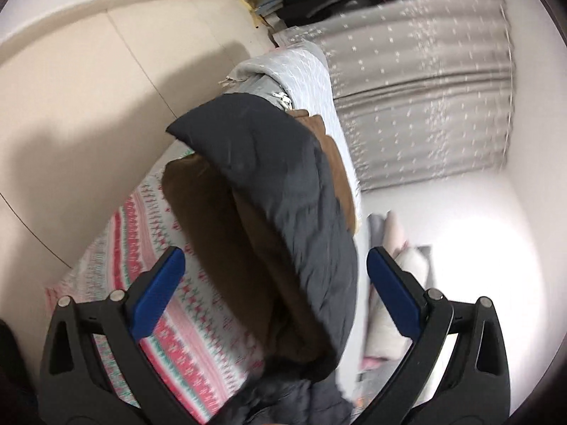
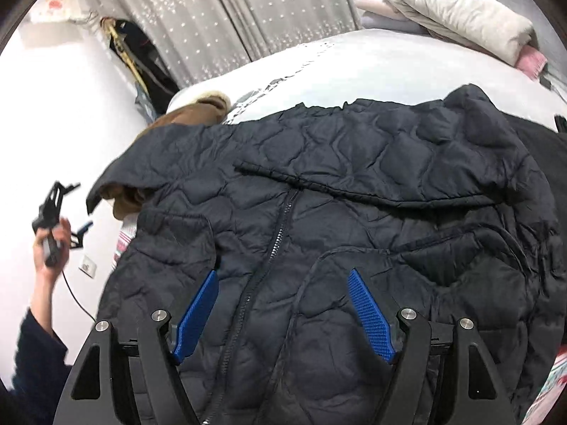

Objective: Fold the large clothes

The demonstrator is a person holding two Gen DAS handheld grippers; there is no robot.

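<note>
A dark quilted jacket (image 2: 354, 191) lies spread on the bed, zipper up the middle, one sleeve folded across the upper chest. My right gripper (image 2: 283, 279) hovers open just over the jacket's lower front, its blue pads (image 2: 370, 313) apart and empty. My left gripper (image 1: 274, 258) is open and empty, held off the left side of the bed; it also shows in the right wrist view (image 2: 83, 228), in the person's hand. From the left wrist view the jacket (image 1: 283, 184) is seen edge-on, lying over a brown fleece garment (image 1: 216, 212).
The brown garment (image 2: 198, 108) sticks out beyond the jacket's left shoulder. A patterned red and white cover (image 1: 170, 304) lies under the clothes. Folded pillows and blankets (image 2: 457, 14) sit at the bed's far right. A grey curtain (image 2: 219, 17) hangs behind. A wall socket (image 2: 88, 266) is at left.
</note>
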